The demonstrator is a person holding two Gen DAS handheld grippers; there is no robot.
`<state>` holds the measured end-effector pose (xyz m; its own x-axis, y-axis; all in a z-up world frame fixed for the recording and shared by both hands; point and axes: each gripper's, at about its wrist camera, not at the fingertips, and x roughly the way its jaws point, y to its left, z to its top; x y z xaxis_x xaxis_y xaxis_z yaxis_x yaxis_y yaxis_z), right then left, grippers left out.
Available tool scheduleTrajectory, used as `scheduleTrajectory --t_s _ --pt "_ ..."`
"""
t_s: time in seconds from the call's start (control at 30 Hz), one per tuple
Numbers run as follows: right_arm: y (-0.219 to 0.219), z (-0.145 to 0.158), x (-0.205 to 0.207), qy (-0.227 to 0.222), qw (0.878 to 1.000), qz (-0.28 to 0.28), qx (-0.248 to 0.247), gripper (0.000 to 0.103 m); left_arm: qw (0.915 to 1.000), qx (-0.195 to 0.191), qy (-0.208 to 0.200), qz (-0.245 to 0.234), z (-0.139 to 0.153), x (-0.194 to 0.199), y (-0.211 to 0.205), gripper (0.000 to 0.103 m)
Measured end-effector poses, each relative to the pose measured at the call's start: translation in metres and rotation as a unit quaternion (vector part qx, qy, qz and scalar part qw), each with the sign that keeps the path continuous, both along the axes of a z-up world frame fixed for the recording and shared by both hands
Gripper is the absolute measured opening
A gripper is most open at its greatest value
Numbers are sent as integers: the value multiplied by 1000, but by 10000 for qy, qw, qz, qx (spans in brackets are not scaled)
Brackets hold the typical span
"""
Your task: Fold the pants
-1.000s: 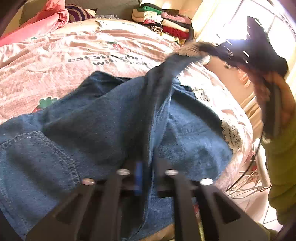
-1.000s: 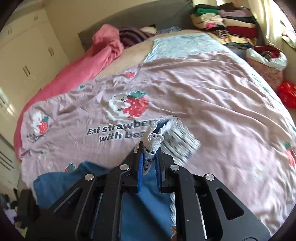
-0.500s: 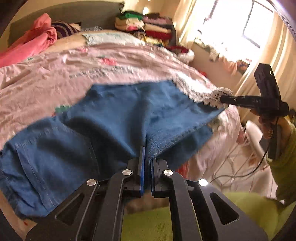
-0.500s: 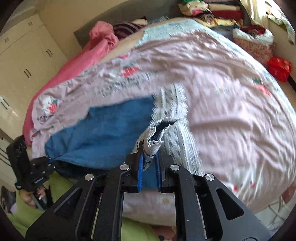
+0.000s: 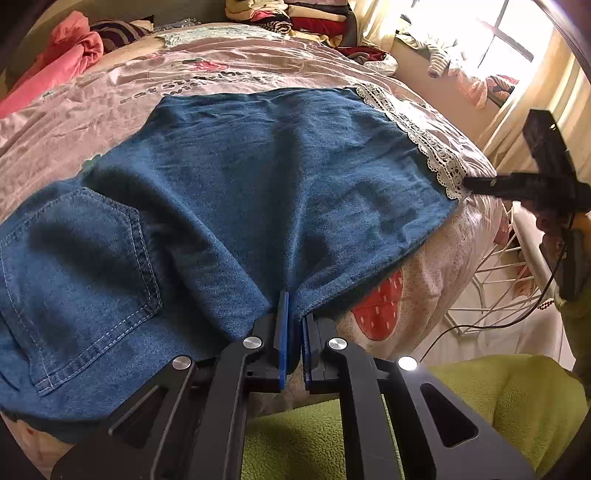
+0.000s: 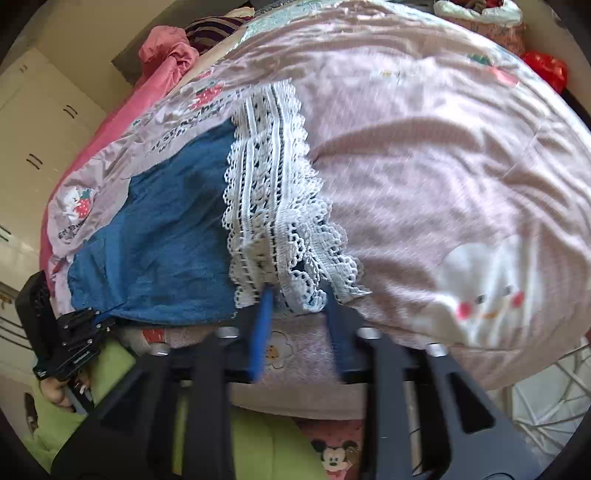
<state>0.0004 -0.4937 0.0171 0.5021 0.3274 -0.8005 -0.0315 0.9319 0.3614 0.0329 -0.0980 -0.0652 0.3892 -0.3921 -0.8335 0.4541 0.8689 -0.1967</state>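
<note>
The pants [image 5: 258, 177] lie folded leg over leg on the bed [image 5: 110, 96]. The left hand-held gripper [image 5: 293, 314] pinches their near edge; the right hand-held gripper [image 6: 295, 295] is opening off the lace hem [image 6: 273, 192]. Further folds remain.

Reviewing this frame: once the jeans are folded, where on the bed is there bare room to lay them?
The pink quilt lies bare right of the lace hem, and between the jeans and the clothes stack. Crowded: the red blanket heaped at the head, and laundry on the window sill.
</note>
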Motion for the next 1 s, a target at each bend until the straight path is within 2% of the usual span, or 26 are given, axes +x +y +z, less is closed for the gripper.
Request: scheduleTrajectory --t_s 0.13,0.2,0.43,0.5,0.63,0.67,0.7,0.77,0.8,1.0 --pt "-5 27 18 -615 9981 -41 -72 48 9999 -98 50 27 -2 1 3 6" --pt "3 33 44 -840 9961 189 -184 48 9999 -104 65 41 -3 1 2 6" --pt "26 11 135 -784 9928 662 -613 48 9997 -197 55 116 -4 -1 5 6" --pt "31 -2 151 -703 9916 792 -747 48 9996 -243 77 127 -4 -1 7 6" --pt "38 -19 163 -650 9907 1061 -552 47 9996 -244 83 125 -5 0 6 6" --pt "39 -20 164 -659 9907 1091 -474 42 9996 -244 91 124 -5 0 6 6" --pt "40 -21 164 -671 9900 1181 -367 31 9996 -249 106 121 -6 1 6 6" --pt "44 -18 159 -768 9870 1358 -377 22 9994 -272 151 129 -7 2 6 6" --pt "45 -15 154 -828 9851 1456 -380 12 9994 -276 158 134 -8 2 6 6" --pt "34 22 140 -1412 9793 1354 -526 10 9997 -184 116 135 -3 4 2 8"
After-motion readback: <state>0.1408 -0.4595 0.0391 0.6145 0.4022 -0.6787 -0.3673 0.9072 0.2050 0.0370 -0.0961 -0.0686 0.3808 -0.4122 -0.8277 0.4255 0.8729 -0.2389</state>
